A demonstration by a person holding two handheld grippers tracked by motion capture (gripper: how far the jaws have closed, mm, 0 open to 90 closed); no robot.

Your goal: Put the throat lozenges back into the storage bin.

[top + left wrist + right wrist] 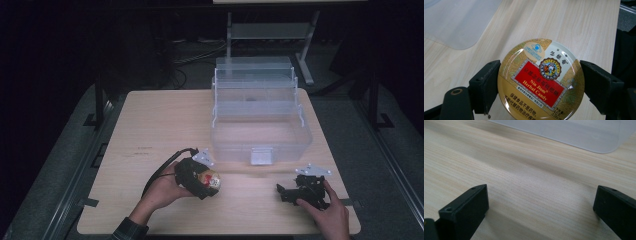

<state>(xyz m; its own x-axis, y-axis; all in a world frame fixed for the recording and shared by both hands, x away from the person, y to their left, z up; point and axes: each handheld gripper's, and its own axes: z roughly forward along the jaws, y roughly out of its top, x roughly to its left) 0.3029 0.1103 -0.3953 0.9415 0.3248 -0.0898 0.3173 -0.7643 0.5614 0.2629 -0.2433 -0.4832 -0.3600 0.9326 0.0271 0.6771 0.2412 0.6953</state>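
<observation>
Partly cropped: candy tin [541, 81] lower edge.

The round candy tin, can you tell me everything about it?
The candy tin is round, shiny and looks like metal. Its gold lid has a red label reading "Nin Jiom Herbal Candy", Chinese writing and a small round picture. The lid is on. The left gripper squeezes it between two black jaws, one on each side, above the wooden table, near the clear plastic box.
</observation>
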